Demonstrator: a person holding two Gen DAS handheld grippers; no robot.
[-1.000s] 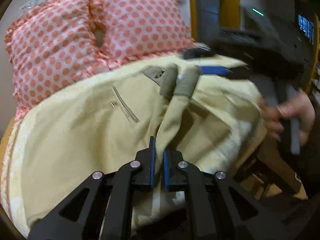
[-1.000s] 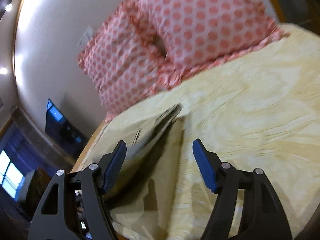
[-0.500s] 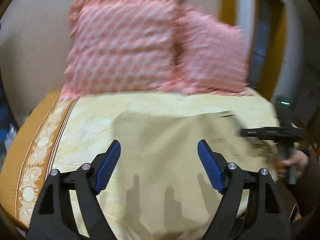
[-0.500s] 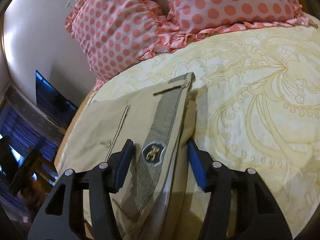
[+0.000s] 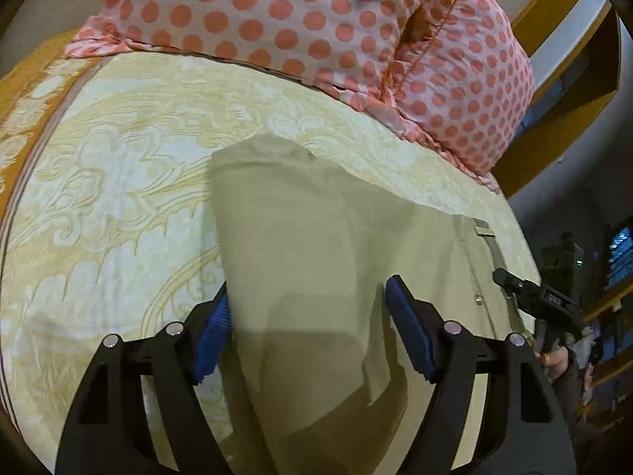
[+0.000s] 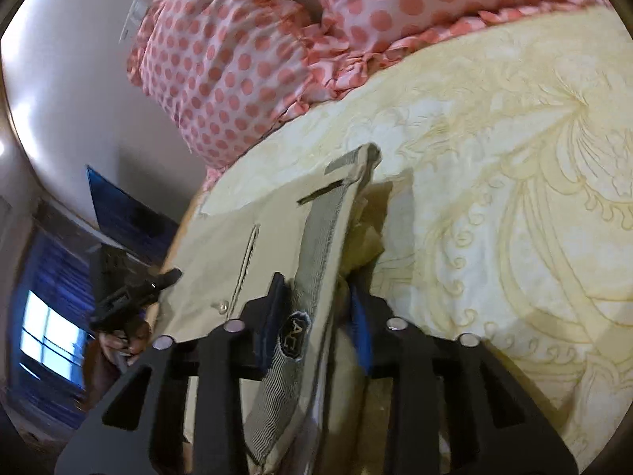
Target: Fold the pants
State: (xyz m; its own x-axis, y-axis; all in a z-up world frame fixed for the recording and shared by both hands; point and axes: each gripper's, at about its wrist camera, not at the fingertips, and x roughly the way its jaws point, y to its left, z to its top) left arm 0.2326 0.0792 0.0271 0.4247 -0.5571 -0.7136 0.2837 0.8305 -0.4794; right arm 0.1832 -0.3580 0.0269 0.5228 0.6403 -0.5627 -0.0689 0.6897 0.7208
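On the left wrist camera I see my left gripper tilted down over the near end of the khaki pants, its two blue pads spread wide to either side of the folded trouser leg. The jaws stand open and grip nothing; the left pad sits just beside the cloth's left edge. The pants lie flat on the cream patterned bedspread, running away toward the two pink polka-dot pillows at the far end of the bed. At the right edge my right gripper reaches in at the waistband side, with my hand below it.

On the right wrist camera my right gripper points along the waistband, which passes between the pads. The jaws are drawn in close on the striped band beside its dark label, gripping it. The pants stretch left of the gripper; bedspread fills the right. My left gripper shows at the far left.
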